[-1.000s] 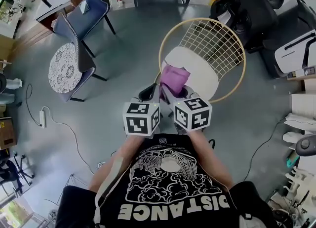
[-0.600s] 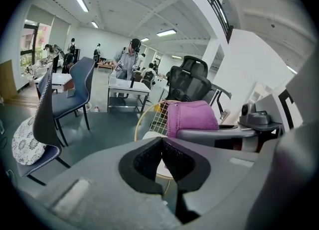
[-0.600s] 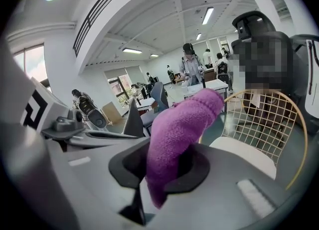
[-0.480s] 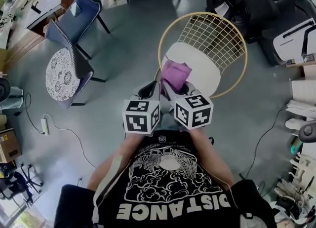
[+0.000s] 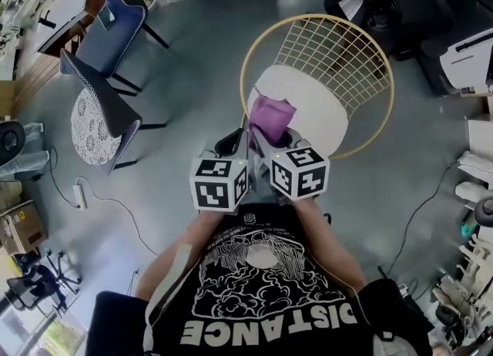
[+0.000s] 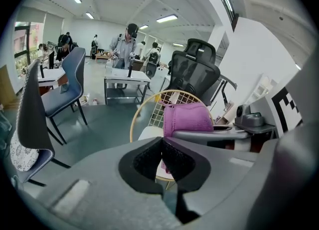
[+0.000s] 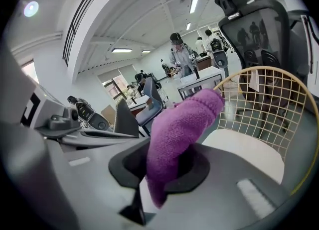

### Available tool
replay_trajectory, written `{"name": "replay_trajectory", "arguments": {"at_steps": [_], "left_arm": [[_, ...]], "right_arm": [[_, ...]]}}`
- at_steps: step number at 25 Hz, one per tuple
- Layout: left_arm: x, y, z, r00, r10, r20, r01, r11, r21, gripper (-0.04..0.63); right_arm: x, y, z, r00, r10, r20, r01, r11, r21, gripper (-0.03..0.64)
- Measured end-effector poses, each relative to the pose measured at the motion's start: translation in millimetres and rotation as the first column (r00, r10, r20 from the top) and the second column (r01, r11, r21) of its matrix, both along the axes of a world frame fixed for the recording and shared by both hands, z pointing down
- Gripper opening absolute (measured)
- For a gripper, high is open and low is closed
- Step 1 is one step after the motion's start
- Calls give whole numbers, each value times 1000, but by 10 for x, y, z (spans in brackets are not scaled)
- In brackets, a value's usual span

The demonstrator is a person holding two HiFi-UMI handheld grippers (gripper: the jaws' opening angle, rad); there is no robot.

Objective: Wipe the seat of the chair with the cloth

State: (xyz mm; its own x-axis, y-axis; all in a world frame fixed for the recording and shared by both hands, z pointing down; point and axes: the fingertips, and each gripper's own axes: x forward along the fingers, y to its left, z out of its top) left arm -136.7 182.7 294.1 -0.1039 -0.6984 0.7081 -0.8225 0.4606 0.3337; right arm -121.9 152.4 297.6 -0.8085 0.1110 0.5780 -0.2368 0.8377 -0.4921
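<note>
Scarcely shifted: my right gripper (image 7: pixel 167 172) clamps purple cloth (image 7: pixel 184 124) over front edge of chair seat (image 5: pixel 320 104); my left gripper (image 6: pixel 160 144) alongside, jaws together, empty.

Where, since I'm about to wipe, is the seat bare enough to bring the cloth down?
The seat is bare from the cloth to the wire back, and along its right side. Crowded at its front-left edge: the right gripper holds the cloth there, the shut left gripper beside it.
</note>
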Motion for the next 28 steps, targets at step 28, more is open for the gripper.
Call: {"name": "replay_trajectory", "arguments": {"at_steps": [28], "left_arm": [[-615, -982, 1440, 970, 195, -142, -232, 916, -327, -6]], "right_arm": [[-945, -1319, 2472, 971, 191, -145, -231, 907, -351, 64]]}}
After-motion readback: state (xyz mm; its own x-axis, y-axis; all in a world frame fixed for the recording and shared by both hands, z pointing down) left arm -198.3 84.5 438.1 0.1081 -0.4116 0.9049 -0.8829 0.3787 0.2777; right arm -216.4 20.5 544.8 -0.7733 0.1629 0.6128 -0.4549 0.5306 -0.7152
